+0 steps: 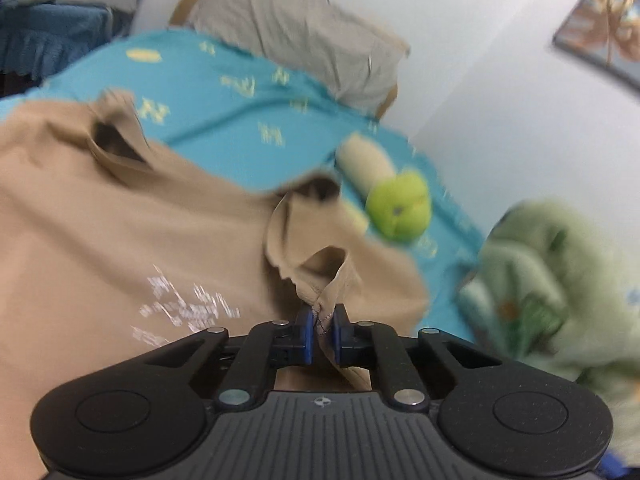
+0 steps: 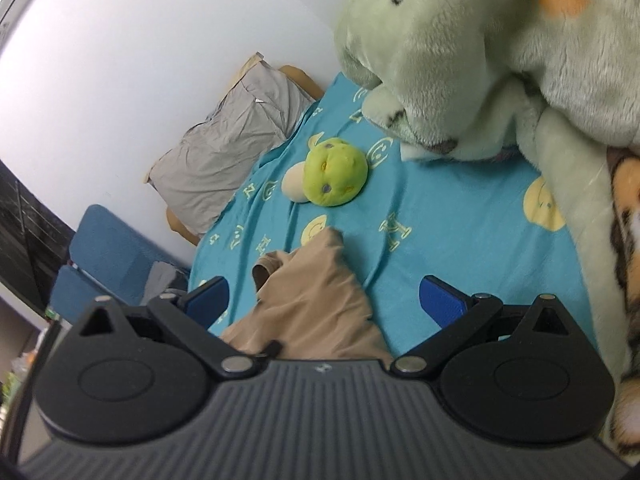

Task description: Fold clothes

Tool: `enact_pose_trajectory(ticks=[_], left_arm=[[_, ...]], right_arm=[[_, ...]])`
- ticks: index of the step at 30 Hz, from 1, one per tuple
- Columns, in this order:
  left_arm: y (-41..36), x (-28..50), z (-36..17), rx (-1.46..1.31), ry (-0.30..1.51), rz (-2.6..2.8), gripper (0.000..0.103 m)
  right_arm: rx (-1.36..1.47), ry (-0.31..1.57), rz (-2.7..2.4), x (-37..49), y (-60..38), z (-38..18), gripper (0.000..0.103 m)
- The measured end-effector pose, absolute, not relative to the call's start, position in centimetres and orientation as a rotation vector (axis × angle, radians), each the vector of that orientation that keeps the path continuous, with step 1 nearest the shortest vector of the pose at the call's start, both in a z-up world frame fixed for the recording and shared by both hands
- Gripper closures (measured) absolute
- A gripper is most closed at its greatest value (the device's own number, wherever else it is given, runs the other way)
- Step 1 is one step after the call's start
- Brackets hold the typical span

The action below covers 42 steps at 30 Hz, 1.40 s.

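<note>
Left wrist view shows the tan cotton T-shirt with pale printed lettering [image 1: 132,224] spread across the turquoise bedsheet patterned with yellow letters and smiley faces [image 1: 240,120], its neck opening toward the far side and one sleeve bunched up at the near edge. That bunched sleeve hem is clamped in the left claw [image 1: 322,334], whose blue pads are drawn together on a thin twist of fabric. Seen from the right wrist, another sleeve or corner of the shirt lies flat on the sheet, directly ahead of the right claw [image 2: 324,300], whose jaws stand wide apart with the cloth between them but untouched. Beyond the shirt rests a round lime-green plush toy [image 2: 335,174] with a cream roll-shaped cushion [image 2: 294,186] touching it; farther still, a wrinkled grey pillow [image 2: 228,152] leans at the wall. Beside the shirt, on the right claw's side, a fluffy pale-green blanket [image 2: 480,60] is heaped. The step in hand looks like securing both ends of one shirt edge. To do it well, the right claw should probably bite a flat double layer near the seam, not a loose tip, and both grips should lift evenly so the fold line stays straight and clear of the plush toy.
</note>
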<state>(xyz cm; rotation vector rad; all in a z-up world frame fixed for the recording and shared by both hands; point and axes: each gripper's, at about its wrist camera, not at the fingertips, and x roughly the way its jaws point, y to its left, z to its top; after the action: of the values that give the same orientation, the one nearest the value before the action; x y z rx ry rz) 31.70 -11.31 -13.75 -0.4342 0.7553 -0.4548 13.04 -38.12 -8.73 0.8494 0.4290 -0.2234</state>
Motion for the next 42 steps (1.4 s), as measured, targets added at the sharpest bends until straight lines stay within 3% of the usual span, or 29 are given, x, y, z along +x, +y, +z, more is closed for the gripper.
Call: enact_pose_trajectory(ticks=[5,12,14,15,16,18,19,25,29,31,36,38,39,42], left_arm=[[-6.4,29.4,-10.5,-0.418,0.671,-0.393,0.094],[-1.9,29.6,-15.7,-0.345,0.894,-0.301,0.09],[-1.3,29.7,-16.6,-0.35,0.918,-0.335,0.084],[-0.9,29.6,-16.7,-0.349,0.911,-0.339,0.074],[-0.3,29.6,-16.6,-0.351,0.902,-0.351,0.056],[0.4,30.0,-16.0,-0.368,0.873,-0.377,0.033],[0.8,30.2,-15.6,-0.378,0.853,-0.386,0.028],[-1.3,34.8,-13.1,-0.32,0.791,-0.426,0.027],[-4.3,38.8,-13.8,-0.289,0.813,-0.436,0.035],[-5.7,40.8,-14.7,-0.271,0.852,-0.433,0.051],[-7.2,41.3,-16.0,-0.253,0.899,-0.485,0.062],[-7.7,41.2,-16.0,-0.2,0.892,-0.503,0.09],[-7.7,40.8,-15.6,-0.2,0.878,-0.521,0.1],[-6.7,40.2,-13.4,-0.226,0.777,-0.502,0.1]], right_arm=[[0.794,0.441,-0.226,12.9,-37.5,-8.3,0.0],[0.705,0.492,-0.209,13.6,-36.0,-8.3,0.0],[0.678,0.51,-0.201,13.7,-35.7,-8.3,0.0],[0.668,0.517,-0.198,13.7,-35.5,-8.3,0.0],[0.661,0.52,-0.194,13.6,-35.3,-8.3,0.0],[0.65,0.525,-0.182,13.6,-34.9,-8.2,0.0],[0.646,0.527,-0.172,13.6,-34.6,-8.1,0.0],[0.59,0.558,-0.127,14.8,-33.3,-8.2,0.0],[0.596,0.571,-0.137,15.4,-33.5,-8.7,0.0],[0.596,0.579,-0.148,15.6,-33.6,-9.0,0.0],[0.611,0.594,-0.146,16.3,-33.7,-9.6,0.0],[0.616,0.596,-0.136,16.4,-33.5,-9.6,0.0],[0.614,0.597,-0.132,16.4,-33.3,-9.6,0.0],[0.609,0.603,-0.133,16.1,-33.2,-9.5,0.0]])
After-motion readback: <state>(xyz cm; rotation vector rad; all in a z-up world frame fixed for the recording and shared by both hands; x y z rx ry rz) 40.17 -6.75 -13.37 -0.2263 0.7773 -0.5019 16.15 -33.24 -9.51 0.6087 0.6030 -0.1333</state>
